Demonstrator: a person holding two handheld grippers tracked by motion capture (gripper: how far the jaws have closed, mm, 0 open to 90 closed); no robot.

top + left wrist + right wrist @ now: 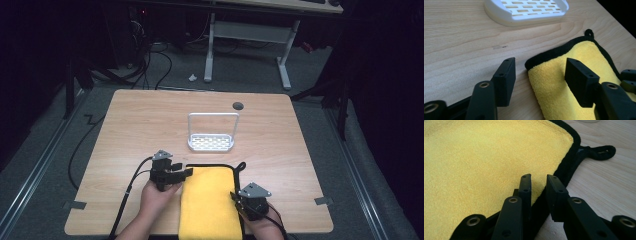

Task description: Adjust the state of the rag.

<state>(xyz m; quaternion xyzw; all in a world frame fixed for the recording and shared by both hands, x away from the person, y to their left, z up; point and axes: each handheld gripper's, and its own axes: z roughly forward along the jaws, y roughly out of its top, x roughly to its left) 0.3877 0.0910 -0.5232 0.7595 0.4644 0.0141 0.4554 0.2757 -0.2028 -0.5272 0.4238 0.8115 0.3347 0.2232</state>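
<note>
With the yellow microfibre cloth [210,202] lying flat at the table's [135,125] near edge, the left gripper [537,77] stands wide over its far-left corner, the right gripper [539,192] narrow astride its right hem without pinching; next, both must clamp.

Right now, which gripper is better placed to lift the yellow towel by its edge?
Right. The right gripper has narrow jaws astride the yellow towel at its black-trimmed edge. The left gripper stands wide open at the far corner, gripping nothing.
</note>
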